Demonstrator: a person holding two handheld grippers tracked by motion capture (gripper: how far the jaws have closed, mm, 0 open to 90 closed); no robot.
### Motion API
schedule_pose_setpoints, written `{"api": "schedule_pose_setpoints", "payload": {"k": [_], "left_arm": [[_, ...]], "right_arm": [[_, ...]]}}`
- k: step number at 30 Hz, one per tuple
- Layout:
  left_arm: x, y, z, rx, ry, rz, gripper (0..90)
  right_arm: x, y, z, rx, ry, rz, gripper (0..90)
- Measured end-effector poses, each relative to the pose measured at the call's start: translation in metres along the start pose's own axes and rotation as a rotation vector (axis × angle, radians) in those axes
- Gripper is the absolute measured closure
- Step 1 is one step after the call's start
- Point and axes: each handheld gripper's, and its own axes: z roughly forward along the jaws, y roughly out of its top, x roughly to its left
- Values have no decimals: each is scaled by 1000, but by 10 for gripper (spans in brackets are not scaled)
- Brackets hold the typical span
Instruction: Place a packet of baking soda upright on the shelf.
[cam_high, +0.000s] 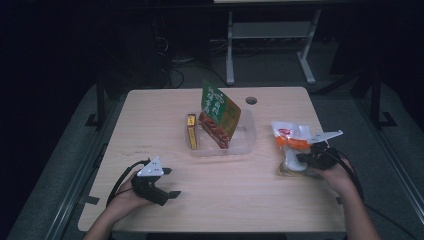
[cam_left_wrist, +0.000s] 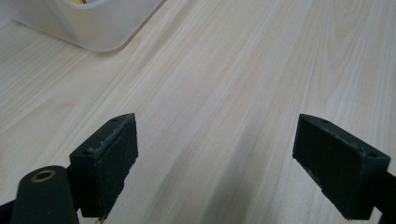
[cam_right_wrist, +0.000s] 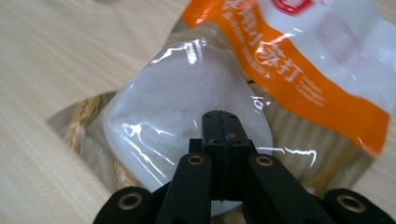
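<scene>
Risk: right claw is pinched fully shut on thin film of the orange-white bag, lying on the desk right of the clear tray, so film could slip or tear on lift; left claw gapes wide, empty.

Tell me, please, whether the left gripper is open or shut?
Open: the left gripper has its jaws wide apart over bare table.
</scene>
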Motion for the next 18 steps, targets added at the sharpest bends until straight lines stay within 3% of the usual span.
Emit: {"api": "schedule_pose_setpoints", "payload": {"k": [4,10,18], "left_arm": [[-1,0,0,4,-1,6,136],[0,0,-1,6,-2,13,137],[-1,1,-1,9,-3,13,137]], "right_arm": [[8,5,1,4,7,-38,900],[3,0,-7,33,-46,-52,900],[12,-6,-12,39,12,-61,900]]}}
